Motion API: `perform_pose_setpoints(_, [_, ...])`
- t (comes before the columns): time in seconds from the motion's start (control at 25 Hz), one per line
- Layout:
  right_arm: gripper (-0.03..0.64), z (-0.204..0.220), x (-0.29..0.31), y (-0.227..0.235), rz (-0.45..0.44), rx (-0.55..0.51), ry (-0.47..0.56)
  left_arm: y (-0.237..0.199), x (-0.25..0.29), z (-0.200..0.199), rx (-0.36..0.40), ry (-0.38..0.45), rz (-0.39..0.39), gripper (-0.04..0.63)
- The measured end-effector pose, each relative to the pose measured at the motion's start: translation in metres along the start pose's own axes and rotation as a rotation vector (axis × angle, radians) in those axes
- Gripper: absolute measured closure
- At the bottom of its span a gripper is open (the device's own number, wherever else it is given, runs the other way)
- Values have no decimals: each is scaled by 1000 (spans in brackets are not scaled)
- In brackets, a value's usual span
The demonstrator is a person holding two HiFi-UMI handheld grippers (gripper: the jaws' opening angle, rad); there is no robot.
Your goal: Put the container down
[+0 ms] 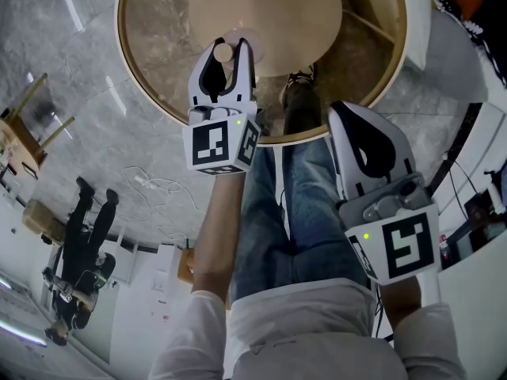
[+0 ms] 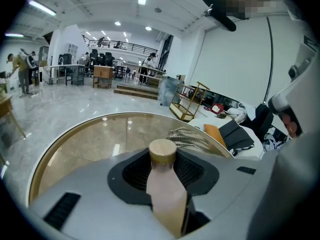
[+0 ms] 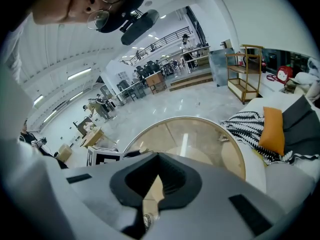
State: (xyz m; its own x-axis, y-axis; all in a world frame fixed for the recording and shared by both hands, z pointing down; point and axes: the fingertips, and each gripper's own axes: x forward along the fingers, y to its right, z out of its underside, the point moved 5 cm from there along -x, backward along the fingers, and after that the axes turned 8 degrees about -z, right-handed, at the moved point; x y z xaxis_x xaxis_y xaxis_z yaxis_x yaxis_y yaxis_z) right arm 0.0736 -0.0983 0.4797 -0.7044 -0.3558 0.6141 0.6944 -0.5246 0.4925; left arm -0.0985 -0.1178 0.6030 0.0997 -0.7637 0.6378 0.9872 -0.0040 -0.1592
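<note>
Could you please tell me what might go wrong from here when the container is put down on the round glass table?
1. The container is tall and narrow, and the left tongs hold it aloft. If it is released tilted, it may topple and roll.
2. The table has a glass top, so a hard landing could knock or chip it.
3. The right tongs are shut and held back from the table, too far to steady a wobble.

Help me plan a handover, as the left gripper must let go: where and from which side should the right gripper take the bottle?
Probably the stretch just below the wooden cap. The bottle lies along the left gripper jaws, its body clamped between the pads, only the cap end poking past the tips. The right gripper, now shut, should open and come from beyond those tips.
</note>
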Motion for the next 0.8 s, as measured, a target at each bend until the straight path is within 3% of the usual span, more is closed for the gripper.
perform_pose_setpoints(0.52, [601, 5, 1, 2, 3, 0, -3, 5, -1, 4, 91, 59, -19, 448])
perform_pose_setpoints(0.8, [601, 5, 1, 4, 3, -1, -3, 10, -3, 10, 149, 41, -44, 443])
